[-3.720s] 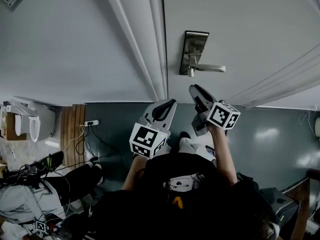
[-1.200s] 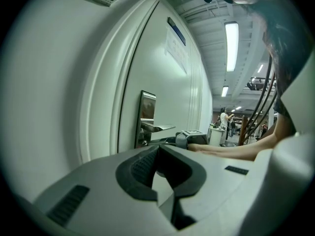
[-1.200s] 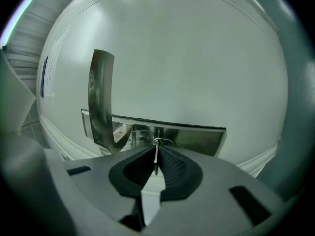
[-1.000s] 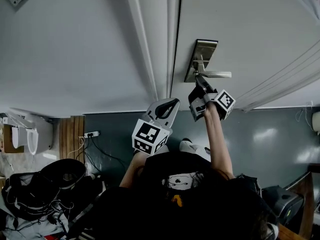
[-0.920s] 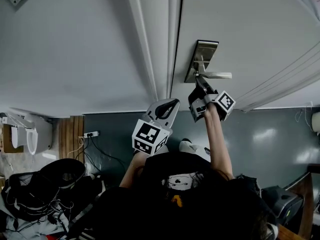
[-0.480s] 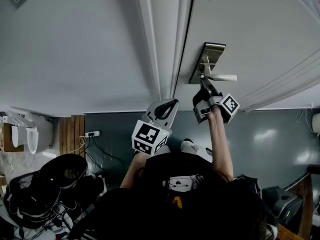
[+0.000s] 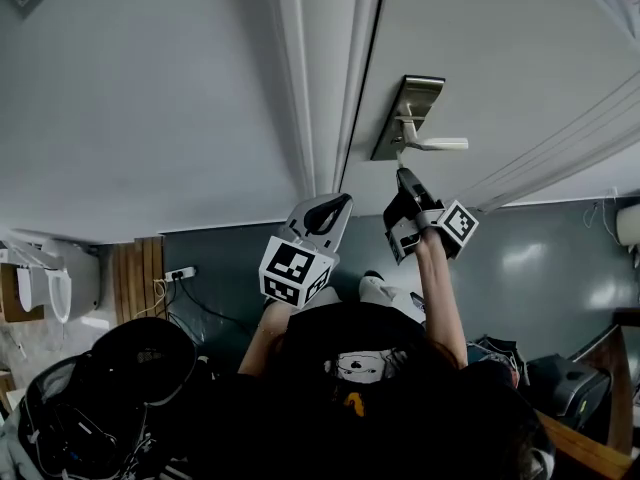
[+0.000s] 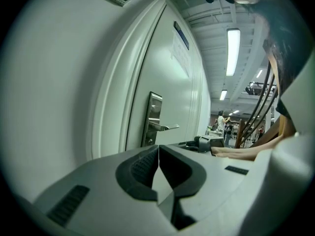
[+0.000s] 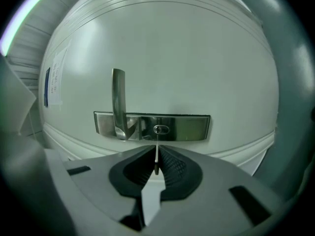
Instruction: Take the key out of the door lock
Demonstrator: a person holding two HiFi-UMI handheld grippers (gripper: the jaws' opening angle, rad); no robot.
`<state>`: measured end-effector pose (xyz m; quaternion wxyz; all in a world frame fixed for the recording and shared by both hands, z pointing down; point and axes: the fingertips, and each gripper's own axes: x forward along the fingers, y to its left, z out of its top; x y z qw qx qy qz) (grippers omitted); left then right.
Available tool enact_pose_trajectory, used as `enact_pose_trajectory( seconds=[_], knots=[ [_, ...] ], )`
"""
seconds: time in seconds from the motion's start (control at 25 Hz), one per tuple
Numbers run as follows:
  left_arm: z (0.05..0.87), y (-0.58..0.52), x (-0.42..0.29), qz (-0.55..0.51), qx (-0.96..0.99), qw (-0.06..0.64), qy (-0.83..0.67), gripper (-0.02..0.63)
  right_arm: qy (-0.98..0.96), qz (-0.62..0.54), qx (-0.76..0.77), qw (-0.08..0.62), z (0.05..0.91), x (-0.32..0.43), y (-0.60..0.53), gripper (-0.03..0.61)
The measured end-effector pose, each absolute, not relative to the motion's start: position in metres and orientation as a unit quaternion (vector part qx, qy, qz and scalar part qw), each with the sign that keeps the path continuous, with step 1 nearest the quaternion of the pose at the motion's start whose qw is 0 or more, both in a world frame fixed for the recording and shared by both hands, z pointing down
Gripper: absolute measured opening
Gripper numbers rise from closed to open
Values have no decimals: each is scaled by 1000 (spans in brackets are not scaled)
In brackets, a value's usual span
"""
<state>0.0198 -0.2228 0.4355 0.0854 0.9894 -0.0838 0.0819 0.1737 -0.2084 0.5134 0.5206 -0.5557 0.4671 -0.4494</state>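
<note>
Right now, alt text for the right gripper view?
The right gripper is shut on a thin key held edge-on, its tip pointing at the keyhole but apparently out of it. Behind is a brushed-metal lock plate with a lever handle on a pale door.

Shows brushed, glossy metal on the lock plate point(image 9: 182, 128) and the lever handle point(image 9: 118, 97), and thin bare metal on the key point(image 9: 156, 159) between the ribbed, matt black pads point(image 9: 172, 167) of the right gripper point(image 9: 155, 151). Looks smooth and satin-painted across the white door point(image 9: 172, 53), and like matt grey plastic on both gripper shells, the left gripper point(image 8: 158, 149) included. Gleams glossy on the grey floor point(image 7: 560, 258), next to wood-grain boards point(image 7: 140, 278).
</note>
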Motion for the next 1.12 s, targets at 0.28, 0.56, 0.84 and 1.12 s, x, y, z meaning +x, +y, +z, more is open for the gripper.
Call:
enact_pose_trajectory(
  seconds=[0.28,0.56,0.84,1.12],
  knots=[
    [449,-218,23,95,989,94,-62,9,476,-445,-563,507,514,160,-199,21],
    [457,-197,-3,99,988,108,-54,9,495,-437,-594,459,508,127,-168,21],
    [469,-189,-17,110,984,123,-64,9,503,-456,-593,432,520,103,-153,21],
    [485,-176,-24,130,980,130,-73,9,502,-470,-597,413,534,90,-126,21]
  ],
)
